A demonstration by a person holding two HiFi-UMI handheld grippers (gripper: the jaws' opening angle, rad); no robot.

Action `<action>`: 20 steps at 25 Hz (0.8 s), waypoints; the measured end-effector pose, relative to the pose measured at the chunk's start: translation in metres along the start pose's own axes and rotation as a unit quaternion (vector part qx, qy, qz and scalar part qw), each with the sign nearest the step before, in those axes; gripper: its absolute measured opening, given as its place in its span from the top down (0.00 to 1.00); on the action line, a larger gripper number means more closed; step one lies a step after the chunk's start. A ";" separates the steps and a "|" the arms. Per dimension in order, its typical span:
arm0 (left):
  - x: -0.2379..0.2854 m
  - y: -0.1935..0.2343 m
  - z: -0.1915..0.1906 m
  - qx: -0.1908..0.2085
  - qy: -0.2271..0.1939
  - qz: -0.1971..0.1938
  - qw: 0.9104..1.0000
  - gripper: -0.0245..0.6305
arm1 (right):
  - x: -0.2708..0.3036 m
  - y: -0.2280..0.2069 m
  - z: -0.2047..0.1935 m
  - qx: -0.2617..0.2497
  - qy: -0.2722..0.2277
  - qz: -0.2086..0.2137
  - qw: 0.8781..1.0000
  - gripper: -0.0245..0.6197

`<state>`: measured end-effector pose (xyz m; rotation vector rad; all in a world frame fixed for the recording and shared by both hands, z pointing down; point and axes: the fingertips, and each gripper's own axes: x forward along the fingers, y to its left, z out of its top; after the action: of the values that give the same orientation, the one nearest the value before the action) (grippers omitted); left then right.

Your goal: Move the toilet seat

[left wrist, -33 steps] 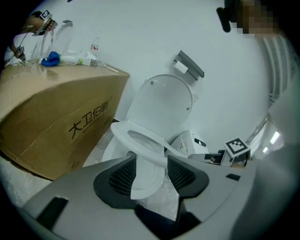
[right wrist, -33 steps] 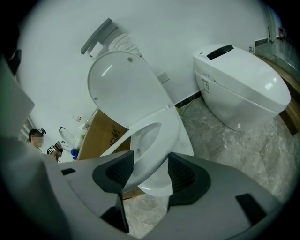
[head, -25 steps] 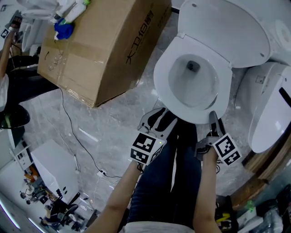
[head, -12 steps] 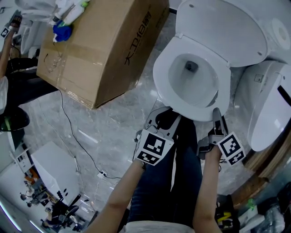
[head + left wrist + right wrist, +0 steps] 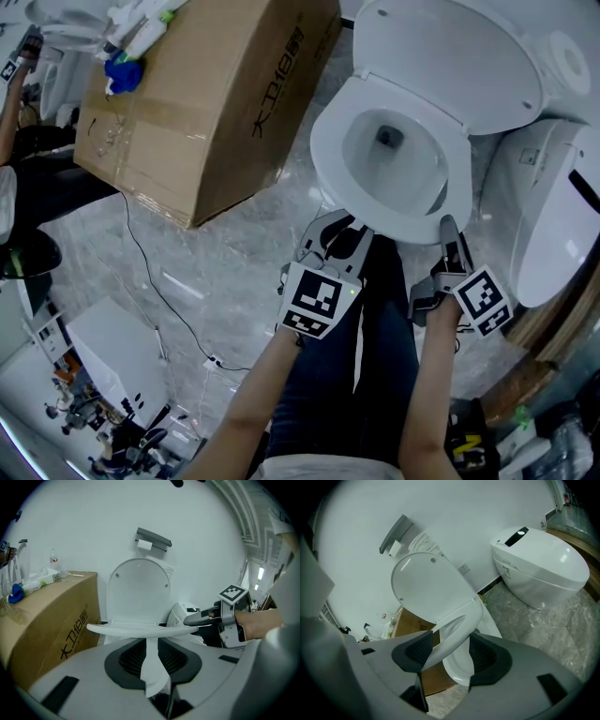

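Observation:
The white toilet seat (image 5: 324,157) rings the bowl, and its lid (image 5: 441,56) stands raised behind. My left gripper (image 5: 342,230) is at the seat's front rim. Its jaws have just been closing, and in the left gripper view the seat's edge (image 5: 140,629) is pinched between the pads of that gripper (image 5: 150,663). My right gripper (image 5: 448,234) holds the rim further right, and it also shows in the left gripper view (image 5: 197,617). In the right gripper view the seat (image 5: 454,625) runs between the pads of the right gripper (image 5: 447,656), lifted off the bowl.
A large cardboard box (image 5: 206,103) stands left of the toilet, with a blue cloth (image 5: 122,61) and bottles on top. A second white toilet (image 5: 553,216) sits close on the right. A thin cable (image 5: 150,272) crosses the marble floor. The person's legs (image 5: 347,375) are directly below the grippers.
My left gripper has shifted right and towards the bowl, and its jaws have come together on the seat's front rim. The right gripper has stayed on the rim and risen a little.

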<state>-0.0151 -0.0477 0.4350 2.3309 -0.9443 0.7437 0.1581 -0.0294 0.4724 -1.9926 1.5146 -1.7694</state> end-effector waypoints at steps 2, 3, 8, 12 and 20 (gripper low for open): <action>0.001 0.000 0.005 0.000 -0.004 0.001 1.000 0.83 | 0.000 0.001 0.003 0.004 -0.003 -0.001 1.000 0.57; 0.001 0.000 0.007 0.000 -0.006 0.002 1.000 0.83 | -0.001 0.002 0.005 0.007 -0.004 -0.001 1.000 0.57; 0.002 0.002 0.018 0.000 -0.014 0.012 1.000 0.85 | -0.002 0.008 0.012 0.025 -0.021 0.014 0.999 0.57; 0.002 0.005 0.032 -0.001 -0.027 0.015 1.000 0.88 | -0.004 0.014 0.023 0.041 -0.042 0.012 0.998 0.57; 0.005 0.007 0.058 -0.004 -0.049 0.010 0.999 0.88 | -0.020 0.027 0.042 0.018 -0.082 -0.006 0.996 0.54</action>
<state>-0.0005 -0.0908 0.3982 2.3717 -1.0128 0.6386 0.1786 -0.0511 0.4271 -2.0747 1.4146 -1.5818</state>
